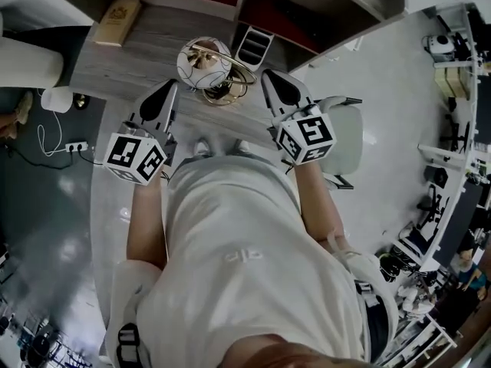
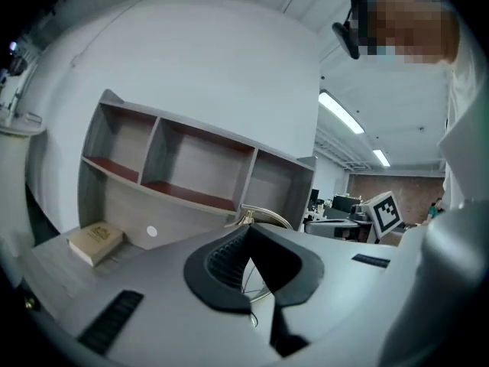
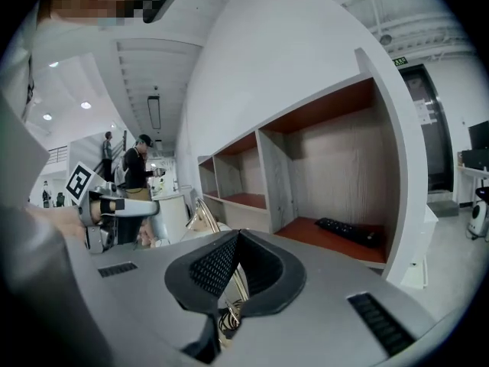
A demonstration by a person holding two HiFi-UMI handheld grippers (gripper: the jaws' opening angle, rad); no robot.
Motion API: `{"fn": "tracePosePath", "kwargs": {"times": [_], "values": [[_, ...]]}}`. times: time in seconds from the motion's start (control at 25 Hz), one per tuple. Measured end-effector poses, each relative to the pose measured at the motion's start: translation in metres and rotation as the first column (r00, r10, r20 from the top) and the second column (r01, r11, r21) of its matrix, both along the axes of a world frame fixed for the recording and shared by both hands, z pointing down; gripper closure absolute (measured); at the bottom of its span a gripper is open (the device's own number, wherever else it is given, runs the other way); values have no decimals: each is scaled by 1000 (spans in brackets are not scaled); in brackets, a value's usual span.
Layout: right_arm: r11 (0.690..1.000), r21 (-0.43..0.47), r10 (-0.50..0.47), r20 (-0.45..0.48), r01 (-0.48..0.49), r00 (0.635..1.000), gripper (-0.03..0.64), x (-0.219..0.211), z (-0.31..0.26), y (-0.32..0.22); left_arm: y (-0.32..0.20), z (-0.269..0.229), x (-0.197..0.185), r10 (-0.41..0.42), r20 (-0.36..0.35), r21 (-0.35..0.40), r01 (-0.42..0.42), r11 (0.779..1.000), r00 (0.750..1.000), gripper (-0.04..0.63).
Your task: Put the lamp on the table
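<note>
Fingers (image 1: 159,104) of the left gripper (image 1: 172,85) and right gripper (image 1: 266,75) meet the lamp (image 1: 204,62) from either side in the head view. Only this view shows its round, marbled white globe, ringed in gold, on the grey wood-grain surface (image 1: 146,60) before the shelf unit (image 1: 268,10). A tan book (image 1: 119,21) lies to the left, a black tray (image 1: 253,46) just behind, and a pale chair (image 1: 345,133) to the right. In the left gripper view the ribbed dark fingers are clenched on a thin gold hoop (image 2: 269,214) that springs from their tips, and they hide the globe. In the right gripper view the fingers are clenched on a gold band (image 3: 203,219) that runs through their slit. A black object (image 3: 348,232) lies in the shelf's red-floored bay, and people (image 3: 137,170) stand far off.
</note>
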State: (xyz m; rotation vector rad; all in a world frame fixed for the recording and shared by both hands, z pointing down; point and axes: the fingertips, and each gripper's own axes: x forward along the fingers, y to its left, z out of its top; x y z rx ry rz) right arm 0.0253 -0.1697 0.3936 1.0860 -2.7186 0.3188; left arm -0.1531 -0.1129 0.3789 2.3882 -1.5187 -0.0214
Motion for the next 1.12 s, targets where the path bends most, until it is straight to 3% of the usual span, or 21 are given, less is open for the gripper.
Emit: {"fn": "tracePosePath", "kwargs": {"times": [0.36,0.64,1.12], "values": [[1000,15,-14,-5,14,1000,588,-3,-9,11,13,-7,-23,-71,58,40,69,997,996,581],[1000,7,-17,-16,17,1000,588,-4,-7,17,19,-5,-23,-54,10,28,54,998,998,580],[1000,11,-16,-5,16,1000,588,-5,-9,26,28,-9,-5,5,17,35,-5,999,1000,581]]}}
